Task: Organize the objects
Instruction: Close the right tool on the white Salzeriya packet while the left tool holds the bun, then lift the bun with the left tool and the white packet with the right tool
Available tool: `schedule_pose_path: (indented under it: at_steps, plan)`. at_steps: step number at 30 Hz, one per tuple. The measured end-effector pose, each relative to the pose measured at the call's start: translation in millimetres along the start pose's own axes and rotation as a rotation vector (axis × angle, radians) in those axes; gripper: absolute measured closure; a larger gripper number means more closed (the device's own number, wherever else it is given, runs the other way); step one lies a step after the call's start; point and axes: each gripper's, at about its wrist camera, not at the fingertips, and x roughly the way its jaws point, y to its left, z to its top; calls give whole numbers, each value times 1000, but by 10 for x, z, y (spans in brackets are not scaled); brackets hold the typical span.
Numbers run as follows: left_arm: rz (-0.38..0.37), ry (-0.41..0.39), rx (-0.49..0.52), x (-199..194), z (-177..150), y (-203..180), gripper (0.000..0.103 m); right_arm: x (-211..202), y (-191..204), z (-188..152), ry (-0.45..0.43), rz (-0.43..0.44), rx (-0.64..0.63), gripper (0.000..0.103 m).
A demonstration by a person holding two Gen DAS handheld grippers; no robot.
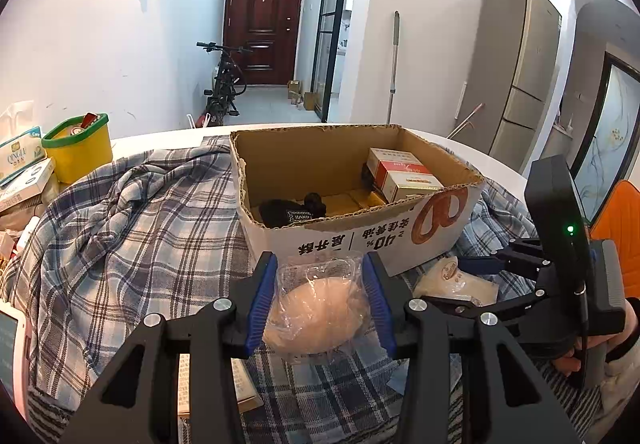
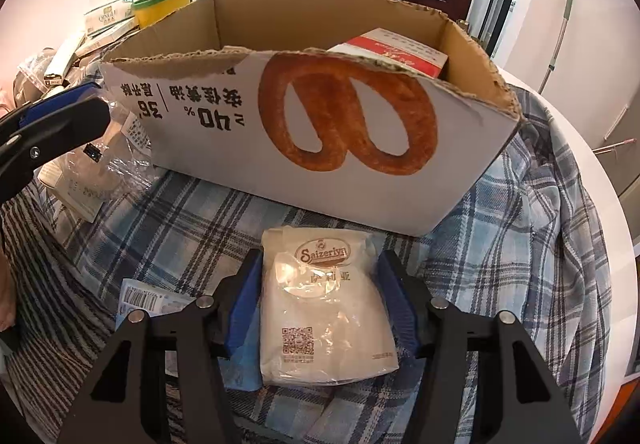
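Observation:
My left gripper (image 1: 320, 260) is shut on a clear plastic bag holding a pale bun (image 1: 316, 312), just in front of the cardboard box (image 1: 360, 236) with a pretzel print. In the right wrist view, my right gripper (image 2: 320, 256) straddles a white Saizeriya packet (image 2: 324, 308) that lies on the plaid cloth (image 2: 180, 228), and its blue pads touch both sides of the packet. The box (image 2: 224, 148) stands directly beyond it. The left gripper's fingertip (image 2: 80, 100) shows at the left edge there. The right gripper (image 1: 492, 264) and the packet (image 1: 452, 280) also appear in the left wrist view.
The box holds red and white cartons (image 1: 400, 172) and a black item (image 1: 288, 212). A yellow tub with a green rim (image 1: 78, 152) and a tissue box (image 1: 20, 156) stand at the far left. Loose papers and a barcode label (image 2: 144, 300) lie on the cloth. The white table rim (image 2: 592, 164) curves at the right.

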Motion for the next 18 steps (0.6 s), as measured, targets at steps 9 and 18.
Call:
schedule_pose_path:
  at_steps: [9, 18]
  plan:
    - [-4, -26, 4, -30, 6, 5, 56, 39, -1, -3, 13, 21, 4, 57]
    - [-26, -54, 5, -83, 19, 3, 56, -283, 47, -2, -143, 12, -31, 58]
